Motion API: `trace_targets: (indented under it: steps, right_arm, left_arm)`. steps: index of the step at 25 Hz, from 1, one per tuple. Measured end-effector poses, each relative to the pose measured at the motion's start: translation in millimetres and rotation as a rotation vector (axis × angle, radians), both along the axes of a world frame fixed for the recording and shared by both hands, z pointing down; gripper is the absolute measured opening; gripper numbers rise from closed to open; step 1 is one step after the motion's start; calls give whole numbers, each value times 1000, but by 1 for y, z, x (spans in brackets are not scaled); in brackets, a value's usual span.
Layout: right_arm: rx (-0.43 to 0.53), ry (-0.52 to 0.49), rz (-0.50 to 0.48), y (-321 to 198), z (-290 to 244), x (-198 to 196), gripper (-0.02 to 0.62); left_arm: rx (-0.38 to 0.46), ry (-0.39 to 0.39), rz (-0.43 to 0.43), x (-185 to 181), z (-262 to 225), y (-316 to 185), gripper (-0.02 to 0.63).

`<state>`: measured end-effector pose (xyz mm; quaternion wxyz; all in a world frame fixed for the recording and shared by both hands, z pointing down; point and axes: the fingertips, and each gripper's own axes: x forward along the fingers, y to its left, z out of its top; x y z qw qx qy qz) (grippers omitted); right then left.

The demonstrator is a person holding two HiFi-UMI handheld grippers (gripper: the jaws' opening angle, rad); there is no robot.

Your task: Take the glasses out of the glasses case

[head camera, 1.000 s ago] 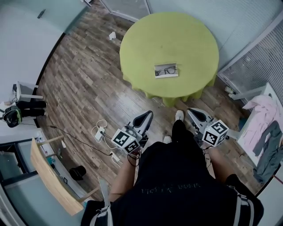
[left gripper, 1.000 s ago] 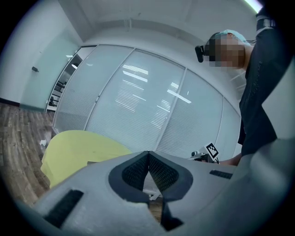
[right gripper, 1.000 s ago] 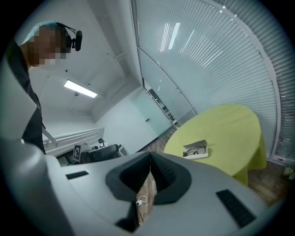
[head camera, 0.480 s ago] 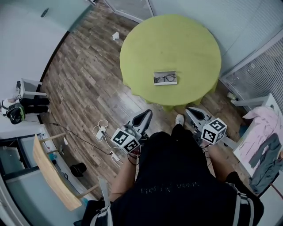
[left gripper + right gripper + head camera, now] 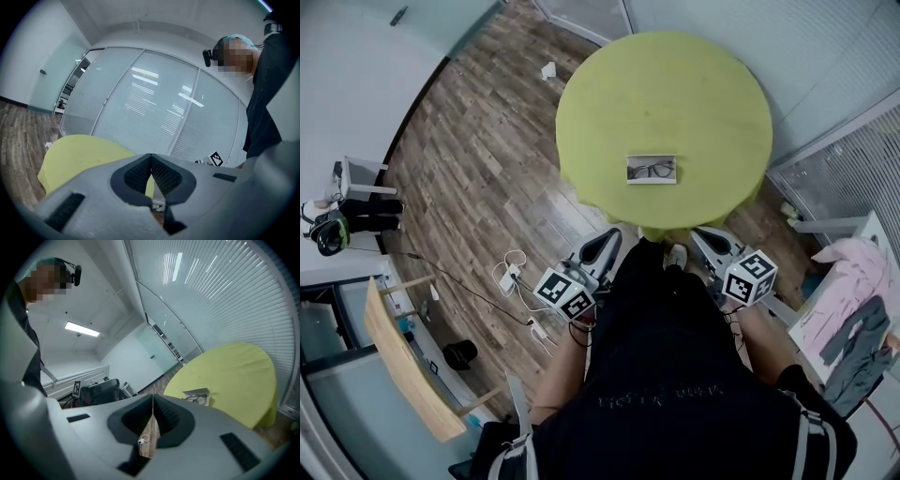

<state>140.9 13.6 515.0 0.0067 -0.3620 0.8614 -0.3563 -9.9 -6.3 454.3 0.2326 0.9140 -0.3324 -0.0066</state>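
A white open glasses case [image 5: 652,170] lies on the round yellow-green table [image 5: 694,84], with dark-framed glasses [image 5: 652,170] inside it. The right gripper view shows the case [image 5: 197,395] and glasses [image 5: 198,399] near the table's near edge. My left gripper [image 5: 608,241] and right gripper [image 5: 700,236] are held low by the person's body, short of the table and apart from the case. Both are shut with nothing between the jaws, as the left gripper [image 5: 150,161] and right gripper [image 5: 152,404] views confirm.
A wooden floor [image 5: 478,159] surrounds the table. Cables and a power strip [image 5: 511,277] lie on the floor left of my left gripper. Glass partitions with blinds [image 5: 844,150] stand to the right, and clothes [image 5: 853,328] hang at the far right. A wooden shelf [image 5: 403,366] stands lower left.
The view has shifted slightly closer to the table; the case sits a little lower in frame. Both grippers stay shut and low by the body.
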Motion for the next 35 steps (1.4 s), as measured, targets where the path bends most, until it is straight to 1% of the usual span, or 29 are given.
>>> trace_targets:
  steps: [6, 12, 13, 16, 17, 19, 21, 24, 28, 32, 35]
  right_arm:
    - [-7, 69, 16, -16, 9, 9, 29]
    - [-9, 129, 4, -46, 12, -1, 29]
    - [-12, 139, -2, -50, 14, -4, 29]
    - [-17, 171, -31, -64, 16, -14, 29]
    - [-20, 179, -42, -69, 18, -18, 29]
    - [-25, 198, -63, -80, 21, -25, 29]
    - [-27, 226, -81, -90, 26, -32, 29]
    - [-29, 261, -101, -107, 31, -42, 29]
    - [-27, 310, -125, -127, 40, -56, 29]
    - [-16, 400, -183, -136, 54, -68, 29]
    - [-19, 446, -220, -141, 63, -75, 29]
  left_arm:
    - [16, 21, 35, 7, -1, -28, 12]
    - [-6, 48, 47, 0, 9, -59, 12]
    - [-3, 33, 58, -1, 12, -63, 12]
    - [39, -78, 139, 4, 25, -70, 12]
    - [46, -96, 163, 5, 28, -72, 12]
    - [38, -81, 181, 2, 31, -80, 12]
    - [22, -50, 181, -2, 35, -88, 12]
    - [-3, -32, 189, -9, 40, -99, 12]
    - [-23, -26, 213, -17, 48, -112, 12]
    - [-27, -12, 220, -26, 52, -122, 12]
    - [-43, -9, 222, -28, 54, -128, 12]
